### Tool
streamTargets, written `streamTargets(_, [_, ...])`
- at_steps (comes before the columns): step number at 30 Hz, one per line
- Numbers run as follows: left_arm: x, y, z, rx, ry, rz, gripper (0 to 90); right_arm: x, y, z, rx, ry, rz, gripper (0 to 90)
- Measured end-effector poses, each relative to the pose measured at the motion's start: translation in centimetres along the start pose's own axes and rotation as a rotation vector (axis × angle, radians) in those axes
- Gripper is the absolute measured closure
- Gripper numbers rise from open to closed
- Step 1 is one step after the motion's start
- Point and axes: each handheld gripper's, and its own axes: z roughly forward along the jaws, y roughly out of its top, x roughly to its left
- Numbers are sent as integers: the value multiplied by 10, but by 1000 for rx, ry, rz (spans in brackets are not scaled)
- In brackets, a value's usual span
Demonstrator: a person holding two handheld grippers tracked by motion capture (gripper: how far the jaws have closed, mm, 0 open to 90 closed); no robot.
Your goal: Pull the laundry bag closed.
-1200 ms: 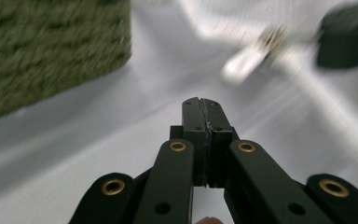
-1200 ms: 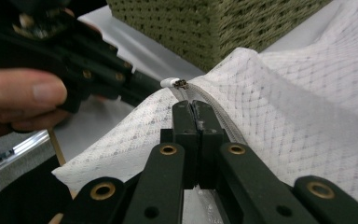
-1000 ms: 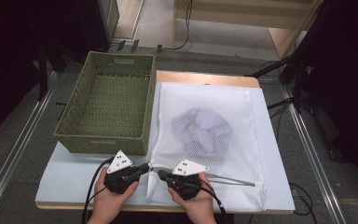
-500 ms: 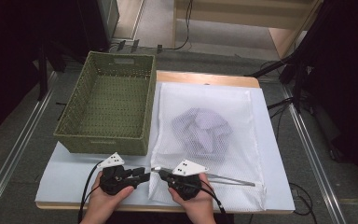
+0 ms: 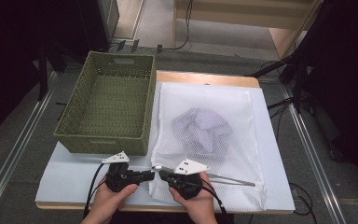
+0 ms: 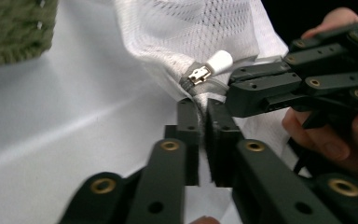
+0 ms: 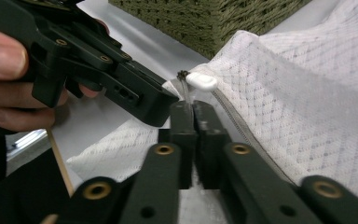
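Left gripper view shows the white mesh laundry bag point(image 6: 200, 32) with its zipper slider and white pull tab point(image 6: 220, 60) at the bag's near left corner, just beside the green woven basket point(image 5: 107, 107). The left gripper point(image 5: 150, 176) has just opened and closed again; its jaws are now clamped on the mesh right under the slider, so it has taken a new hold. The right gripper point(image 5: 161, 173) pinches the mesh beside the tab point(image 7: 202, 81), and its jaws have just eased slightly. I judge both grips prepare unzipping. Compared with one second before, the left hand point(image 5: 109, 200) sits slightly nearer the bag; a crumpled garment point(image 5: 204, 130) lies inside, unchanged.
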Motion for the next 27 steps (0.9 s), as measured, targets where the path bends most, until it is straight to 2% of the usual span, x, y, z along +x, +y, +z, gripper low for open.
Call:
streamTargets(3, [-9, 0, -1, -11, 63, 90, 891, -5, 1, -2, -30, 27, 46, 688])
streamTargets(5, [-14, -1, -1, -19, 88, 129, 893, -8, 2, -2, -32, 48, 91, 632])
streamTargets(7, [-20, -2, 0, -11, 135, 195, 894, -11, 2, 0, -25, 78, 133, 627])
streamTargets(10, [-27, -4, 3, 0, 181, 275, 894, -14, 3, 2, -51, 127, 183, 632])
streamTargets(13, [-31, -6, 5, 2, 204, 317, 894, -15, 4, 0, -74, 161, 226, 701])
streamTargets(14, [-33, -6, 5, 6, 209, 325, 894, -16, 4, 0, -75, 164, 227, 729])
streamTargets(17, [-33, -7, 5, 2, 208, 330, 894, -15, 5, -1, -67, 154, 228, 847])
streamTargets(18, [-33, -6, 5, 6, 206, 327, 894, -15, 4, -1, -68, 158, 227, 860])
streamTargets(23, [-27, -5, 2, -14, 149, 248, 898, -13, 5, -3, -78, 148, 206, 879])
streamTargets(27, [-23, -5, 1, -12, 120, 205, 877, -12, 4, -4, -79, 140, 192, 880])
